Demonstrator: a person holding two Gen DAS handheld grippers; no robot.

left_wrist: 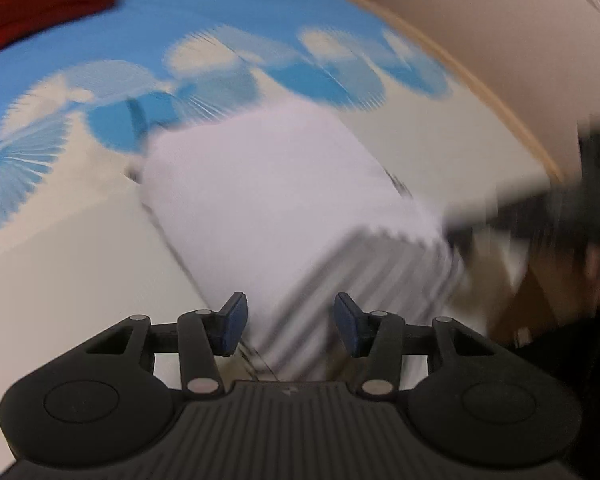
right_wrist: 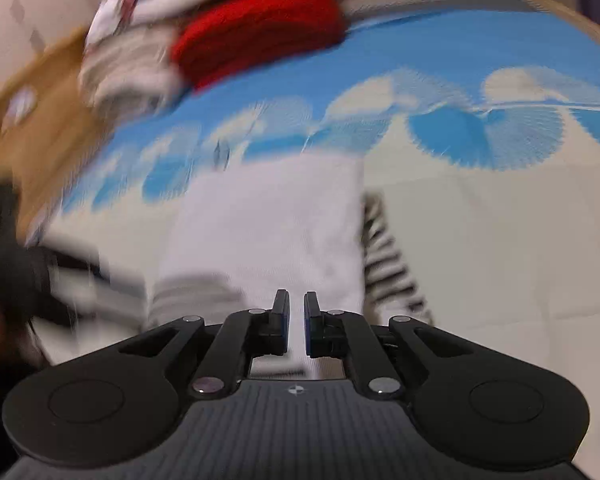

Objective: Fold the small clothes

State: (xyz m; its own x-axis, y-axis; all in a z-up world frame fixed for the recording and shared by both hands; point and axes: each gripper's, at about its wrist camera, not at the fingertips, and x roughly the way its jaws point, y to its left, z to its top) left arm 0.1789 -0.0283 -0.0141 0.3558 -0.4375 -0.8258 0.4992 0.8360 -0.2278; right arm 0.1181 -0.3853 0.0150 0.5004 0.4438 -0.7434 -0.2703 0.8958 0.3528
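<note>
Blue-and-white mat [right_wrist: 480, 208] under one pale garment [right_wrist: 276, 232]

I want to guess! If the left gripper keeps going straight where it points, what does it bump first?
Probably the white garment: its striped edge lies right ahead of the open left gripper, though blur hides the depth.

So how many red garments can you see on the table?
1: the red knit lies at the far edge of the blue patterned cloth, against a blurred clothes pile that may hide others.
</note>
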